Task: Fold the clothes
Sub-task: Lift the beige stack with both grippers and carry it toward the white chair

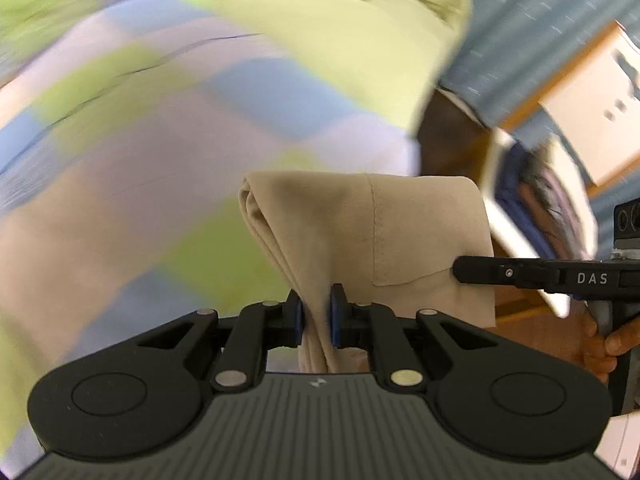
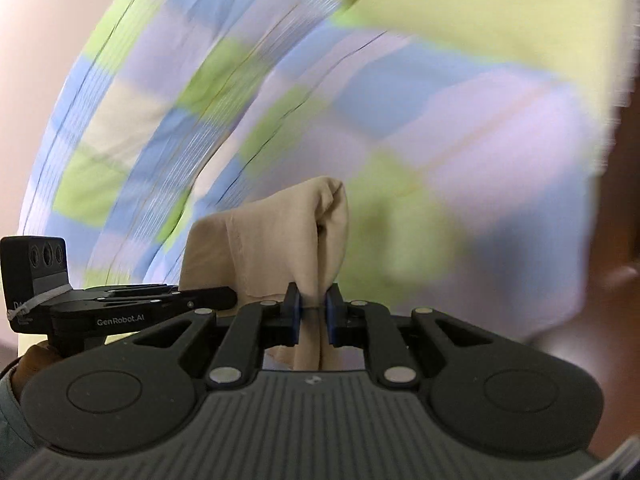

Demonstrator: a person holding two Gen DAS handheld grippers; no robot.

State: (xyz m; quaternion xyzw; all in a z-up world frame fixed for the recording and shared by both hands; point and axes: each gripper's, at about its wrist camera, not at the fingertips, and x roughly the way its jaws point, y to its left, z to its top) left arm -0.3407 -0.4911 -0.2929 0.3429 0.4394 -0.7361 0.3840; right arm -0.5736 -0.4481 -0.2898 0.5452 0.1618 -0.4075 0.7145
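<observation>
While both fisheye views smear the background into streaks, the beige garment (image 1: 352,232) stays sharp in the lower middle of each frame, bunched into a folded hump with a stitched seam running down it. In the left wrist view the left hand-held gripper (image 1: 316,314) is clamped on a gathered fold of that cloth, its blue pads (image 1: 297,320) pressing in from either side, and the fabric hangs down between the black linkages. At the right edge of that frame the right hand-held gripper (image 1: 464,270) reaches in from the side, its tip touching the garment's right part, with a hand (image 1: 600,344) wrapped around its grip below. In the right wrist view the right hand-held gripper is likewise pinched tight on a fold of the garment (a thin ridge of cloth shows between the pads), while the left hand-held gripper (image 2: 234,298) comes in from the lower left, its tip against the garment's left side. Behind the cloth lies a checked bedsheet (image 1: 168,120) in green, blue and lilac squares, blurred. In the upper right of the left wrist view a blurred pale box (image 1: 592,112) sits over blue striped fabric (image 1: 528,12).
</observation>
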